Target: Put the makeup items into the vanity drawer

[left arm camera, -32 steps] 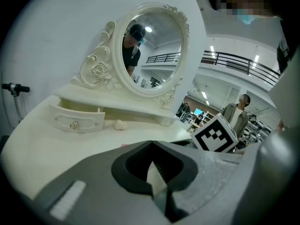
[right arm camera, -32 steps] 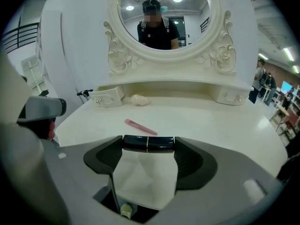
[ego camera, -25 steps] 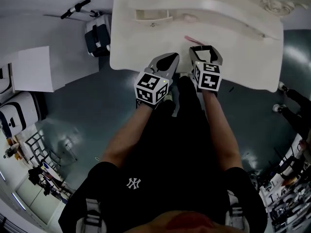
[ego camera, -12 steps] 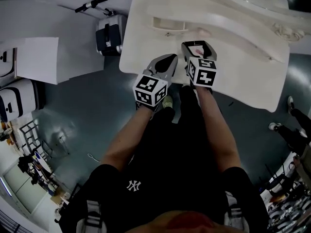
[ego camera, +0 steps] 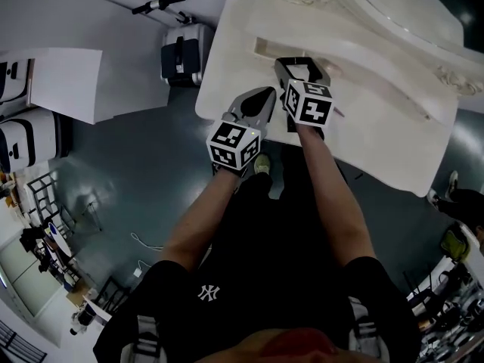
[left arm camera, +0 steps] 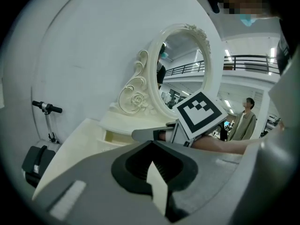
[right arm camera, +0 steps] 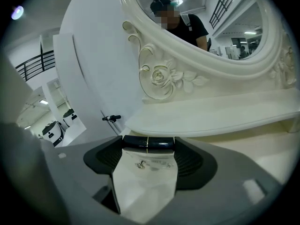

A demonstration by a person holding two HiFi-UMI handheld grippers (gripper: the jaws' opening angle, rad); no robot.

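White board: a flat white panel at the left edge of the head view, over the dark floor.
Scooter: a kick scooter leans at the upper left by the wall. It shows again at the left of the left gripper view.
Suitcase: a dark suitcase stands on the floor just beside the vanity's left end.
Left gripper: the left gripper sits left of centre, over the vanity's near edge. Its jaws are pressed together at the tips, with nothing gripped between them.
Drawer: a small cream drawer in the vanity's raised shelf looks pulled open, at upper centre. No view shows its inside clearly.
Right gripper: the right gripper is over the tabletop, just right of and below the drawer, its jaws clamped on the tube.
Makeup tube: a dark glossy tube with a thin gold band lies crosswise between the right jaw pads, one end against each. It is outside the drawer.
Vanity: the cream vanity table fills the upper right of the head view.
Mirror: an oval mirror in a carved frame stands at the vanity's back.
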